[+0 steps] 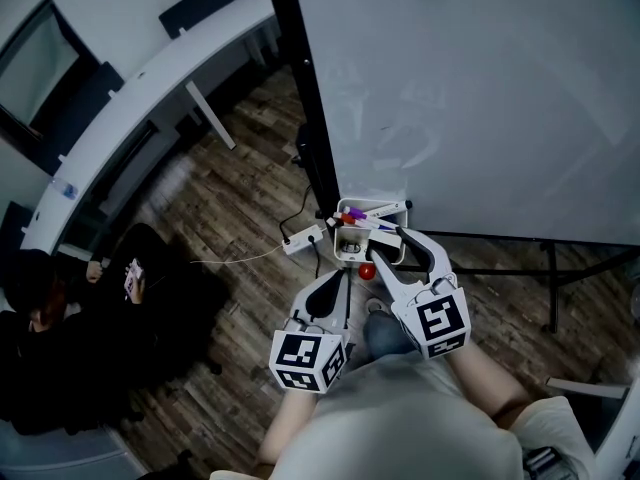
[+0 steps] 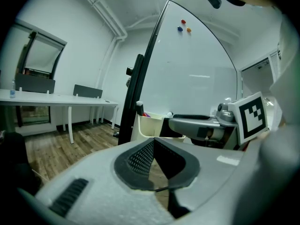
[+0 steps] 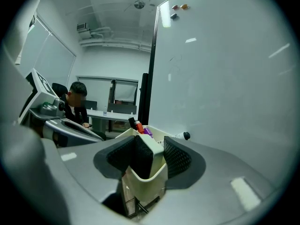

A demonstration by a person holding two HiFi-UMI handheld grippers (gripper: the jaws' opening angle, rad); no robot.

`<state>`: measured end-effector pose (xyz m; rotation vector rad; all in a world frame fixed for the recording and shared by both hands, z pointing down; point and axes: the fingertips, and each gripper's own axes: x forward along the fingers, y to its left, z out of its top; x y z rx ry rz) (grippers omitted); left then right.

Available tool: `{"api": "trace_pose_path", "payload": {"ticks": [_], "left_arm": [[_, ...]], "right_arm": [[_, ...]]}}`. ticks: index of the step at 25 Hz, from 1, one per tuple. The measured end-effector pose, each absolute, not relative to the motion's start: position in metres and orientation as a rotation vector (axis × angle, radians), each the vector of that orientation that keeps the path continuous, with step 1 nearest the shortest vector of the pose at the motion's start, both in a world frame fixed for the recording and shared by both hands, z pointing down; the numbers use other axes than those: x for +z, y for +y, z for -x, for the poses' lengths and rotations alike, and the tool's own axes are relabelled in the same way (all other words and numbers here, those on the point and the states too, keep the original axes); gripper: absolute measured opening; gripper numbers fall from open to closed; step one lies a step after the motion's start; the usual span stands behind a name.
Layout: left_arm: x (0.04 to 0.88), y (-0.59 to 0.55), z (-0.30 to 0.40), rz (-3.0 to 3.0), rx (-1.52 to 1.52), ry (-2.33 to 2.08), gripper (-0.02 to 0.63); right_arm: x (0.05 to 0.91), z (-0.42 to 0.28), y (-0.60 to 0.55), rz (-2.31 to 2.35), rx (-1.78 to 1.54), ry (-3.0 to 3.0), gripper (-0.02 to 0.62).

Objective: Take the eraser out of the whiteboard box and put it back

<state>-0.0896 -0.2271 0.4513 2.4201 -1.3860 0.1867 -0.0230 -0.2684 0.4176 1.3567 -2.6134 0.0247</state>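
Eraser: dark-faced, white-backed rectangular block

No legible text anywhere

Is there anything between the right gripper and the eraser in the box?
Nothing visible. The eraser stands between the jaws of the right gripper, at the near end of the box; the markers lie behind it.
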Motion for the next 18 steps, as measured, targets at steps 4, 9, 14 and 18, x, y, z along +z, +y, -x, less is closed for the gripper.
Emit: {"api": "trace_pose_path", "payload": {"ticks": [4, 9, 14, 18], "left_arm": [[0.452, -0.225, 0.091, -2.419, 0.185, -1.389, 0.000], [0.451, -0.223, 0.092, -2.416, 0.182, -1.394, 0.000], [0.450, -0.219, 0.090, -2.421, 0.184, -1.388, 0.000], [0.450, -0.215, 0.087, -2.424, 0.182, -1.385, 0.000]], "right_arm": [[0.416, 0.024, -0.265, -1.346, -0.002, -2.619, 0.199], [0.412, 0.025, -0.263, -1.348, -0.020, -2.625, 0.196], [0.407, 0.024, -0.261, -1.359, -0.036, -2.627, 0.193], [0.405, 0.022, -0.259, -1.364, -0.041, -2.629, 0.193]]}}
